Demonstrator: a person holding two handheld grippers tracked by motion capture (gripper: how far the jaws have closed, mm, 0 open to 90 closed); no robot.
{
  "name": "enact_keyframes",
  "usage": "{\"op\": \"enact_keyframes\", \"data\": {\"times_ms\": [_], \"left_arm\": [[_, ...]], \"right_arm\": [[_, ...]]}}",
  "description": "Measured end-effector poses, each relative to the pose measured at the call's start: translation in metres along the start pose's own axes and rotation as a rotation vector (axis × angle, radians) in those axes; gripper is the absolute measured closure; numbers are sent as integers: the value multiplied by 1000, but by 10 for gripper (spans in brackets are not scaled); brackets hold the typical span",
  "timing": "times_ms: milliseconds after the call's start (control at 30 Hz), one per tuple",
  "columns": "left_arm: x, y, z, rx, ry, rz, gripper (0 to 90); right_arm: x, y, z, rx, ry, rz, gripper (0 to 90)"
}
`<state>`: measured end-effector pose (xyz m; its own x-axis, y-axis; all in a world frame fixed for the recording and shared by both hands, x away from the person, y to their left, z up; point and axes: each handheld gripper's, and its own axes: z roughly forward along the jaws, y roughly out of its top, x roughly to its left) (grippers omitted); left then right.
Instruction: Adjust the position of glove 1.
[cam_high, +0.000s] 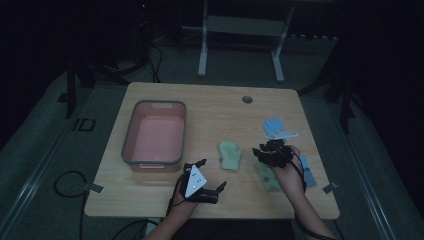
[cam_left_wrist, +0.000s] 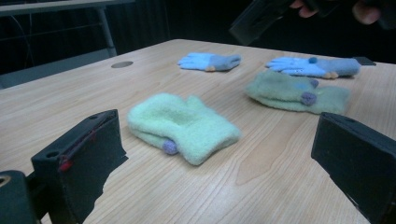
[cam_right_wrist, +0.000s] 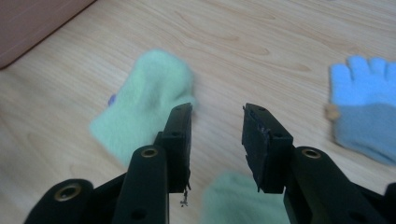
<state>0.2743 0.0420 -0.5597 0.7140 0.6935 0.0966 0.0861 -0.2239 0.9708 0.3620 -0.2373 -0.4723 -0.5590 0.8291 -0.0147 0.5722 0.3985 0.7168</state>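
R gripper (cam_right_wrist: 217, 140) is hovering part-open w/ nothing between its jaws over bare wood between green mitten (cam_right_wrist: 144, 105) & blue glove (cam_right_wrist: 366, 109), while L gripper (cam_left_wrist: 219, 158) is sitting wide open & empty near table's front edge (cam_high: 210, 216).

Left gripper (cam_high: 209, 176) jaws wide apart; right gripper (cam_right_wrist: 217, 140) jaws parted, empty.

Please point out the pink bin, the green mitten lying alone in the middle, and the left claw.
Pink bin (cam_high: 129, 131): high view, left rim.
Green mitten (cam_high: 230, 155): high view, palm.
Left claw (cam_high: 210, 176): high view, between fingertips.
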Motion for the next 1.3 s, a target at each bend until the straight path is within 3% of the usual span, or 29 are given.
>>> {"op": "enact_keyframes", "data": {"times_ms": [167,367,500,700,867,1000,1133,1300], "left_arm": [[-1,0,0,1,2,11,21],[-1,0,0,0,1,8,21],[-1,0,0,-2,2,7,21],[-1,0,0,-3,3,10,21],[-1,0,0,-3,2,10,21],[-1,0,0,-2,4,10,21],[-1,0,0,1,6,10,21],[-1,0,0,0,6,6,21]], "right_arm": [[-6,-15,-13,5,8,-33,631],[-15,-35,-13,23,27,-53,643],[-25,-56,-10,59,33,-80,648],[-31,-80,7,119,34,-74,606],[-33,-85,8,100,55,-71,639],[-31,-84,9,108,58,-71,782],[-26,-82,9,112,22,-71,845],[-24,-78,6,98,-6,-59,857]]}}
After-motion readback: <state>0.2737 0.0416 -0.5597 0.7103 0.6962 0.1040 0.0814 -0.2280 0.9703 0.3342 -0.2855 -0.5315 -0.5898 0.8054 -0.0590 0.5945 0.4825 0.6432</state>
